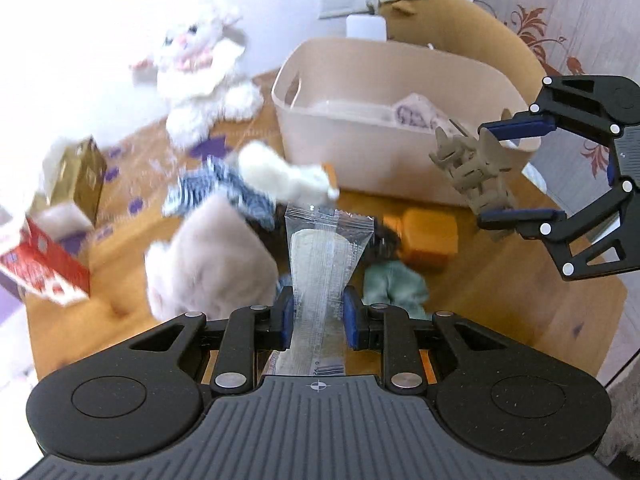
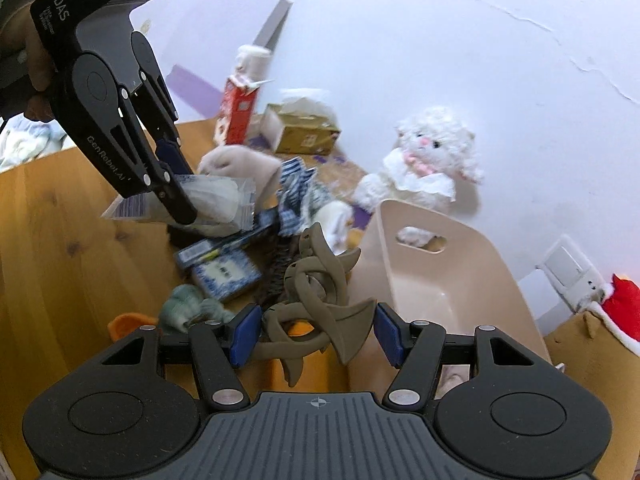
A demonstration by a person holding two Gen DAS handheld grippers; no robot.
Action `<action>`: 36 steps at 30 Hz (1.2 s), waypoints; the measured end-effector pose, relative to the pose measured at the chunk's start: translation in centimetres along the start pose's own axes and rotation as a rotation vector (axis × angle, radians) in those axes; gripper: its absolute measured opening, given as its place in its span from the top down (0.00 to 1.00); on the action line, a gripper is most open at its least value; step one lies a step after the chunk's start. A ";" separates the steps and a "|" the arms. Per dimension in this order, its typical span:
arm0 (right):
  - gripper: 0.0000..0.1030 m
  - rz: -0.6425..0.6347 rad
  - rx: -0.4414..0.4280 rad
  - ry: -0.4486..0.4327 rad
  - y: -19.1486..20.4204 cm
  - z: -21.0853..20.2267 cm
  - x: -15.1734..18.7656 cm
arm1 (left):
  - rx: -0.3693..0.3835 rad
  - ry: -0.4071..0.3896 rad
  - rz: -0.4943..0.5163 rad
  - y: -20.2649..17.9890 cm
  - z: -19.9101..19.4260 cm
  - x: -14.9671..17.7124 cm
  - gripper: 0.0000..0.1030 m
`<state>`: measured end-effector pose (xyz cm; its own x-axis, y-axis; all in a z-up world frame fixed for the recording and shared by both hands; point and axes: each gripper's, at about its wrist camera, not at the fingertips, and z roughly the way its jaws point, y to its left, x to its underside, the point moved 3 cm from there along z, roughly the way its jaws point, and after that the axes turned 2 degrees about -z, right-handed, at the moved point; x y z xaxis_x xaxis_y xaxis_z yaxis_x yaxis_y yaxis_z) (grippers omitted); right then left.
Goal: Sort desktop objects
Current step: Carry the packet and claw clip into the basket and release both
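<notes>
My left gripper [image 1: 319,316] is shut on a clear plastic packet [image 1: 324,264] with a pale oval item inside, held above the wooden table. In the right wrist view the left gripper [image 2: 188,194] hangs at upper left, gripped by a hand, with the same packet [image 2: 220,200] between its pads. My right gripper [image 2: 316,336] is shut on a taupe hair claw clip [image 2: 316,304]. The left wrist view shows that gripper [image 1: 490,172] with the clip [image 1: 472,168] in front of the beige bin [image 1: 400,152]. The bin's rim [image 2: 424,240] lies just right of the clip.
A pile on the table holds a plush in blue checked cloth [image 1: 224,196], an orange item [image 1: 428,236], a green cloth [image 1: 396,284] and a blue patterned box [image 2: 226,276]. A white plush cat [image 1: 200,60], a brown plush with a red hat [image 1: 440,20], a red carton [image 1: 44,268] and a gold box [image 1: 80,176] stand behind.
</notes>
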<state>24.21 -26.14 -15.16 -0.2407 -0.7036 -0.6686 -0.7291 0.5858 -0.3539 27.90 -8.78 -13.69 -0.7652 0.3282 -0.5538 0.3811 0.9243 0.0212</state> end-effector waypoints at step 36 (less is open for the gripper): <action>0.43 0.451 0.288 -0.011 -13.9 -2.2 5.8 | -0.008 -0.182 0.086 -8.2 5.7 -16.0 0.76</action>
<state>31.59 -39.24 -12.71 -0.4818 -0.3528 -0.8022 -0.3491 0.9169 -0.1935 39.92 -22.71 -9.75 -0.6229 0.3664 -0.6911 0.4364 0.8960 0.0817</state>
